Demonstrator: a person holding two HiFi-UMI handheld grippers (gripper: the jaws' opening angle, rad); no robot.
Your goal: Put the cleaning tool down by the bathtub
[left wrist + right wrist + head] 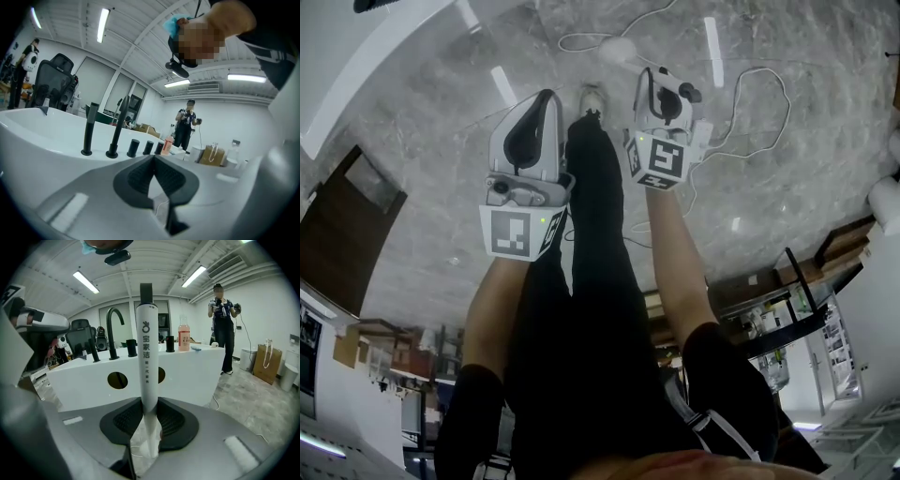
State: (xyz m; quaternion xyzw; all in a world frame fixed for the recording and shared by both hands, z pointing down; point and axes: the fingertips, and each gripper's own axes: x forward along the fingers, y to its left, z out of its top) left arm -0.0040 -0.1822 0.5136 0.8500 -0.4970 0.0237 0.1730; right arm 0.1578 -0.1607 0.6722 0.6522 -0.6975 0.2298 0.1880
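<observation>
The cleaning tool [148, 357] is a white stick handle with printed characters and a black tip, standing upright between my right gripper's [150, 420] dark pads. That gripper is shut on its lower part. Behind it stands the white bathtub [197, 373], which has two round holes in its side and a black curved faucet [112, 333] on its rim. My left gripper [153, 161] is shut with nothing in it and faces the tub's rim [42, 140] and its black fittings [115, 133]. In the head view both grippers, left [546, 103] and right [652, 80], hang over the marble floor.
A person [224, 326] stands beyond the tub's right end, holding a device. A pink bottle [184, 339] stands on the tub's rim. White cables [750, 103] lie on the floor [422, 141]. A brown paper bag [267, 363] and a black office chair [54, 84] are nearby.
</observation>
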